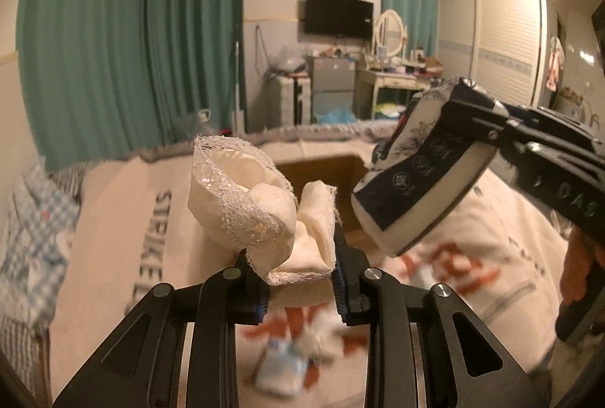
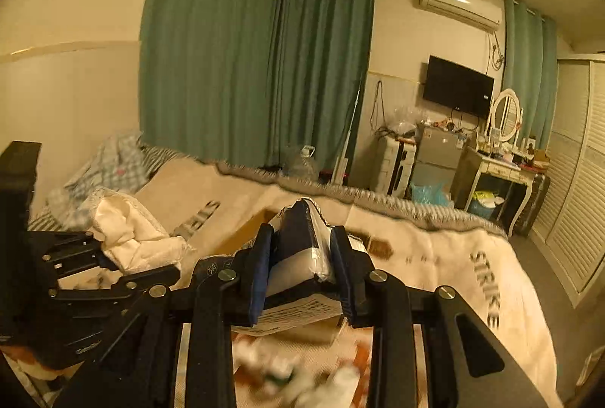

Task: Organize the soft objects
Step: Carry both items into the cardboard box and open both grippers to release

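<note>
Lace cloth [image 1: 261, 215]: left claw [image 1: 298, 279] clenching it, hovering above bed [image 1: 124, 204]. Tissue pack [image 2: 302, 249]: right claw [image 2: 302, 279] gripping it. Cardboard box [image 1: 321, 168] lying at 12 o'clock; advise lowering before releasing.

Left tool [image 1: 298, 279] and right tool [image 2: 302, 272] each clamped, raised side by side.

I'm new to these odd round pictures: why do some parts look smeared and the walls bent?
Left wrist view: the fisheye lens bows the curtains; the lace cloth in the left tool is sharp, while the bedspread below smears with motion. Right wrist view: the tissue pack in the right tool is crisp; the items underneath blur. Both carry a warm yellow cast.
</note>
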